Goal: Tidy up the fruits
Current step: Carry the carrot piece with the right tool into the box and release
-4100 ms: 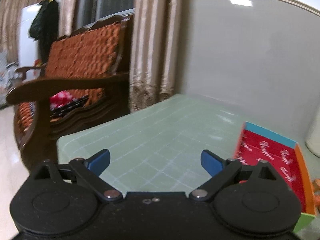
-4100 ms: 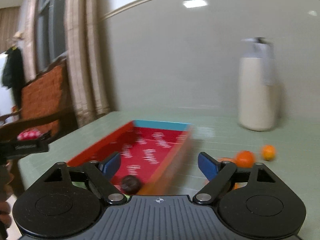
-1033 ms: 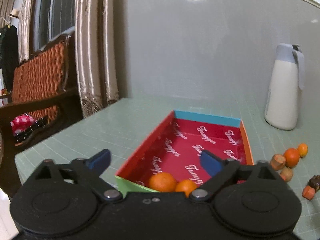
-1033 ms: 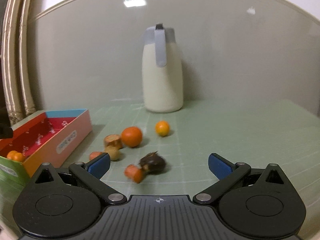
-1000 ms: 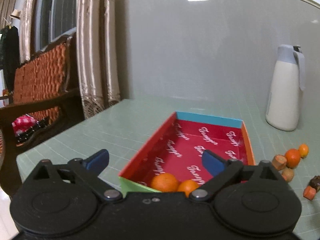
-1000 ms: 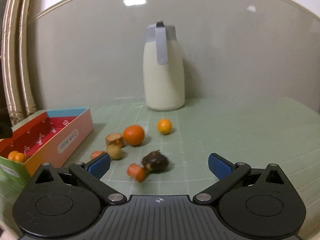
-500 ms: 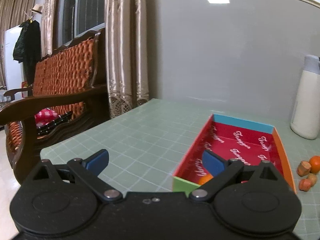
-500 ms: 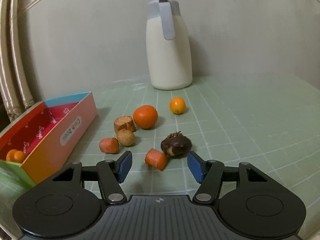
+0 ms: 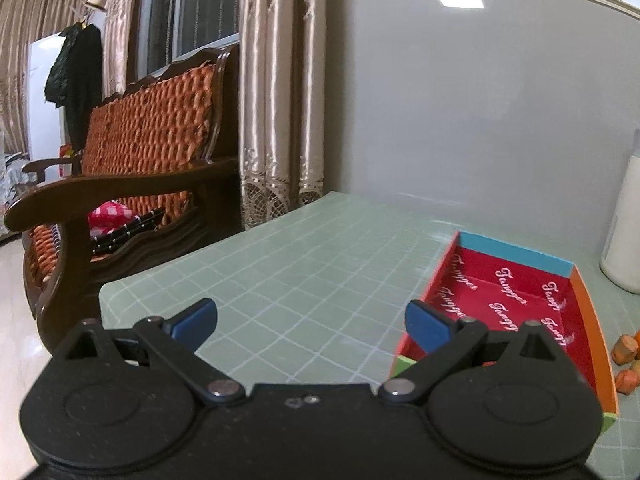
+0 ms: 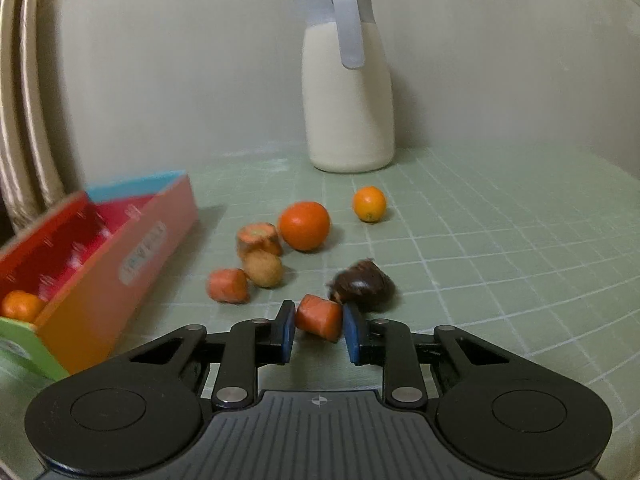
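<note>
My right gripper [image 10: 319,330] is shut on an orange carrot chunk [image 10: 319,317] on the green table. A dark chestnut-like fruit [image 10: 363,286] lies just behind it. Further back lie another carrot chunk [image 10: 227,285], a tan round fruit [image 10: 263,268], a cut carrot piece [image 10: 258,239], a big orange [image 10: 304,225] and a small orange [image 10: 369,204]. The red box [image 10: 92,240] at left holds an orange [image 10: 19,305]. My left gripper [image 9: 310,318] is open and empty, left of the box [image 9: 516,300].
A white jug with a grey lid [image 10: 346,88] stands at the back by the wall. A wooden bench with an orange cushion [image 9: 136,168] stands beyond the table's left edge [image 9: 160,272]. Curtains [image 9: 276,96] hang behind it.
My right gripper moved forward and down and closed on the carrot chunk. My left gripper swung to the left, away from the box, still open.
</note>
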A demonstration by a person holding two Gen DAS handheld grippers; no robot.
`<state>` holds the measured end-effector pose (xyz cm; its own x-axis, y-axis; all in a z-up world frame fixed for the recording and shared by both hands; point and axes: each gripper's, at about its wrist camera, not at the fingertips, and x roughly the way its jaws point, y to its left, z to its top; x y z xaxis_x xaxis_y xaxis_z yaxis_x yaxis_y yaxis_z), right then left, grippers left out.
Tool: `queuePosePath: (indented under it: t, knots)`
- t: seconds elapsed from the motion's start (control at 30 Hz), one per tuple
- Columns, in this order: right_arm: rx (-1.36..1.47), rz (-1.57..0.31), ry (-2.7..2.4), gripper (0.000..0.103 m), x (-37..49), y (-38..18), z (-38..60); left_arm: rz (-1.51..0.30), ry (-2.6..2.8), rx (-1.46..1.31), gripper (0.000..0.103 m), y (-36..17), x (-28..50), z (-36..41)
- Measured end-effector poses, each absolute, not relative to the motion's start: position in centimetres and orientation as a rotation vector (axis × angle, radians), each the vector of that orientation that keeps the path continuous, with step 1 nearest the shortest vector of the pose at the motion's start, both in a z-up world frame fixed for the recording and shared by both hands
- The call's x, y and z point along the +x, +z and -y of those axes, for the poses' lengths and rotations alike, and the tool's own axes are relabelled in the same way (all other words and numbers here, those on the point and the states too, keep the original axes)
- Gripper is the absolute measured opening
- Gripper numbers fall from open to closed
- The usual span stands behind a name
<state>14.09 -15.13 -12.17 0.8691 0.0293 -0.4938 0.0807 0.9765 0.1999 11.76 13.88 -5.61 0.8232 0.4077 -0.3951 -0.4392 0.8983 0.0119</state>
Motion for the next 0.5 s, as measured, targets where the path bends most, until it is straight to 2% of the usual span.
queuePosePath:
  t: [0.23, 0.5]
  knots:
    - [0.284, -0.366, 0.247, 0.026, 12.5, -8.9, 12.9, -0.438, 0.505, -0.156, 0.095, -5.8, 11.6, -16.3]
    - [0.192, -0.345, 0.437, 0.026, 13.2, -7.7, 7.3, -0.443, 0.533, -0.187, 0.095, -5.8, 11.0, -17.6]
